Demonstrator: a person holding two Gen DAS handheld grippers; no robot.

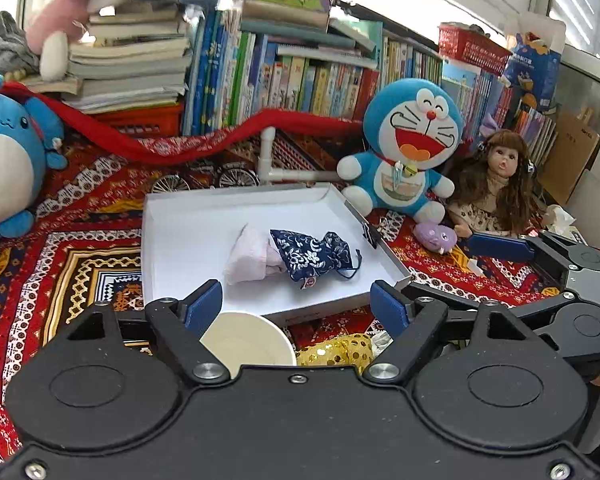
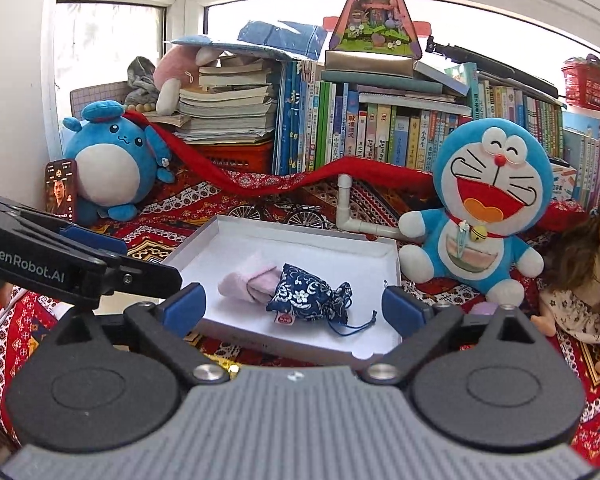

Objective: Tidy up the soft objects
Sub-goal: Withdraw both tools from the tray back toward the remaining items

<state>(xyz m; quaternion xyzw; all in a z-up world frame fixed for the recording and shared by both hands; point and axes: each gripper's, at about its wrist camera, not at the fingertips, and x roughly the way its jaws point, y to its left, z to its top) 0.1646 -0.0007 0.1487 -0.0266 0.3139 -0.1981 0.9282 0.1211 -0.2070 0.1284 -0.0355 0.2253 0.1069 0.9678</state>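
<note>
A white shallow box (image 1: 172, 264) (image 2: 236, 236) lies on the patterned cloth. In it lie a folded pink cloth (image 1: 246, 256) (image 2: 244, 282) and a dark blue floral drawstring pouch (image 1: 310, 254) (image 2: 310, 298), touching each other. My left gripper (image 1: 296, 300) is open and empty, hovering at the box's near edge, above a paper cup (image 1: 248, 342) and a gold sequin item (image 1: 340, 350). My right gripper (image 2: 294, 306) is open and empty, at the box's near right. A small purple plush (image 1: 436, 236) lies by the doll.
A Doraemon plush (image 1: 408, 148) (image 2: 488, 196) and a doll (image 1: 496, 176) (image 2: 596, 276) sit right of the box. A blue round plush (image 1: 8, 156) (image 2: 108, 164) sits left. A white pipe (image 1: 270, 160) (image 2: 350, 208), a red scarf (image 2: 260, 180) and books (image 2: 360, 128) stand behind.
</note>
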